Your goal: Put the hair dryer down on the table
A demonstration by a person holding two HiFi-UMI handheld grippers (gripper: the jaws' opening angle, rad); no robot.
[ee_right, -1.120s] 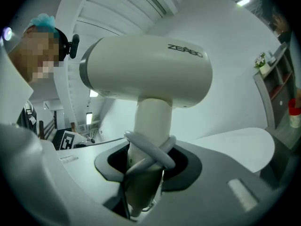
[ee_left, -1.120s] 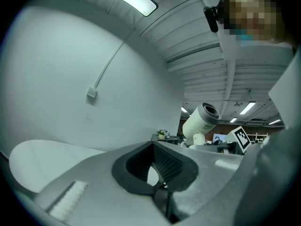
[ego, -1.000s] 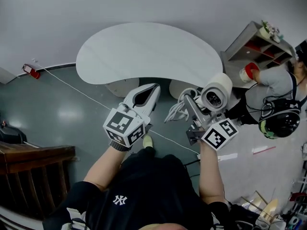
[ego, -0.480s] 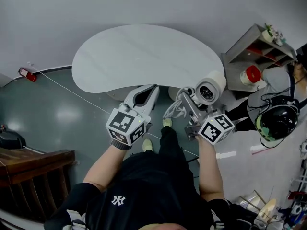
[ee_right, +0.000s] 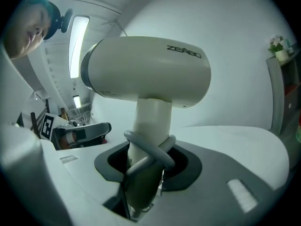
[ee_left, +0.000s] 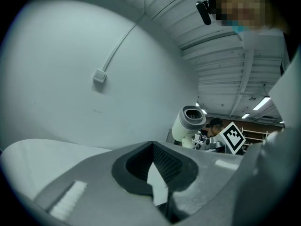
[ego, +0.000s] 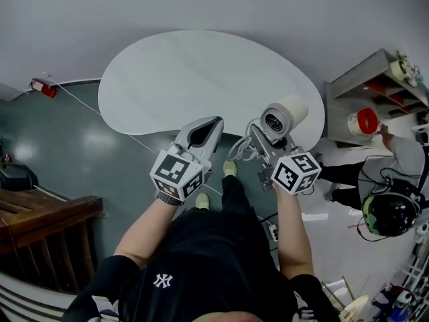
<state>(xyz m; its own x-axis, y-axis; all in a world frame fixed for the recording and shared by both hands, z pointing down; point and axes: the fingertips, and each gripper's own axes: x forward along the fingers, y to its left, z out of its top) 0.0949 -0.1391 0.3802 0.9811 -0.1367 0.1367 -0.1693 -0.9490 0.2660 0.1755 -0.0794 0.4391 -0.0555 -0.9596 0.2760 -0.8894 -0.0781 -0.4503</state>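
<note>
Dryer (ee_right: pixel 146 69) is pinched by its handle in the right claw (ee_right: pixel 143 173); the left claw (ee_left: pixel 157 173) is pressed together. Released this near the worktop (ego: pixel 188 79) edge, it could fall.

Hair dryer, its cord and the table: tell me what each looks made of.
Hair dryer: probably cream plastic; smooth moulded shell with soft satin highlights and printed lettering.
Cord: grey rubbery sheath, judging by its dull, bendy loop round the handle.
Table: white matte top with faint streaks; laminate or painted board, can't tell.
</note>
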